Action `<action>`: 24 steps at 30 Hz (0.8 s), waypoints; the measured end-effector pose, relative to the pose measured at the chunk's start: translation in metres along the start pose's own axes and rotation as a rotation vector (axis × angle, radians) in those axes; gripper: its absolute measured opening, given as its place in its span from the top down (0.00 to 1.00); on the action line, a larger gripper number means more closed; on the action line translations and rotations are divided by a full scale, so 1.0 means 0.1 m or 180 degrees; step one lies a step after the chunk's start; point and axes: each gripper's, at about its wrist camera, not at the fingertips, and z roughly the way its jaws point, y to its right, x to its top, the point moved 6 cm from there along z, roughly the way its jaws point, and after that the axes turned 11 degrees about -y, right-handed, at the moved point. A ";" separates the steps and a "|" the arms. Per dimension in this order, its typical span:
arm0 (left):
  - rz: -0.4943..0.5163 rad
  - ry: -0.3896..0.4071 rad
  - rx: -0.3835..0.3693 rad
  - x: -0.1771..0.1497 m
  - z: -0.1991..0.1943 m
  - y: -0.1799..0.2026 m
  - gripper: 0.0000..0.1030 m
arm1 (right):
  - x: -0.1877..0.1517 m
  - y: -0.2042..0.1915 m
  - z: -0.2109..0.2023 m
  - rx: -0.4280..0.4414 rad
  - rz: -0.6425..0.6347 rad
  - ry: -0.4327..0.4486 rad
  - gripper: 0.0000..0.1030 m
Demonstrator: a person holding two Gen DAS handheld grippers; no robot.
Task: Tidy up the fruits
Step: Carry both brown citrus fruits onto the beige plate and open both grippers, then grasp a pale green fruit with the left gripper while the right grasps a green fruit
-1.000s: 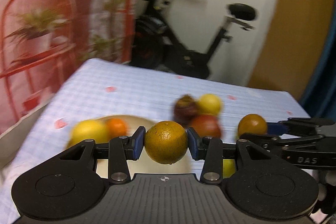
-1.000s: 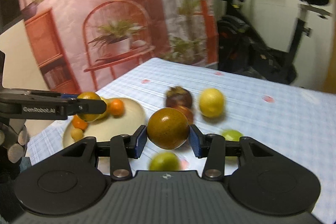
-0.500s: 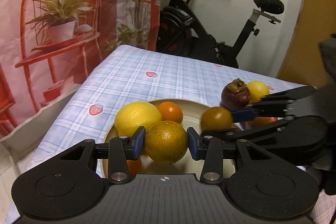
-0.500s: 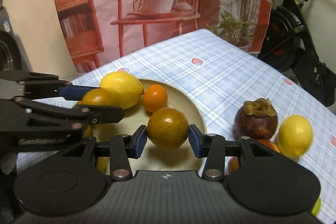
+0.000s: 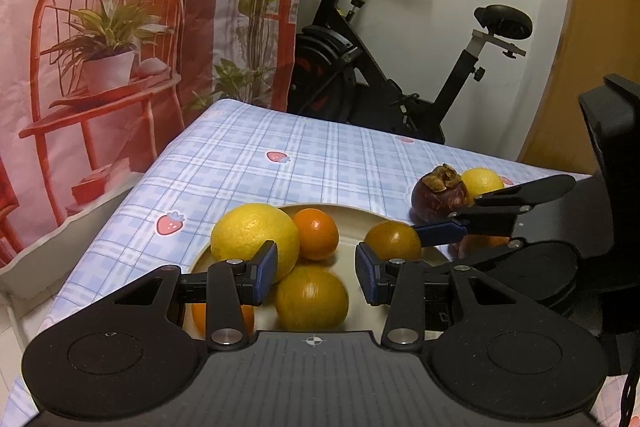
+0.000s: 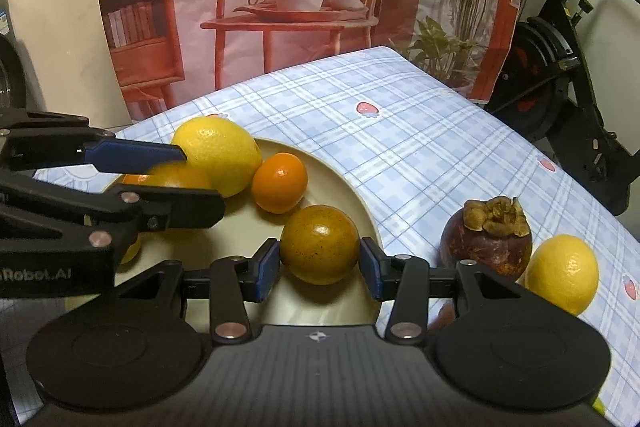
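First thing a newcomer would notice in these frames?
Over a cream plate of citrus, the right gripper clamps a speckled orange fruit, and the left gripper has an orange between its pads. Right of the plate, a dark mangosteen and a lemon sit on the checked cloth.
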 end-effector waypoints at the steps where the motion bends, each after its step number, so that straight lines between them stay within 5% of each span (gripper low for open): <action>1: 0.0002 0.0006 -0.0005 0.01 0.00 0.00 0.55 | -0.01 0.00 -0.02 -0.0016 0.0000 0.0010 0.54; 13: -0.0063 0.0035 0.0034 0.05 -0.12 0.06 0.55 | -0.26 0.14 -0.50 -0.0057 0.0244 0.0271 0.53; 24: 0.0204 0.0022 -0.0300 0.03 -0.20 0.60 0.55 | -1.11 0.44 -1.09 -0.0322 0.0745 0.0530 0.53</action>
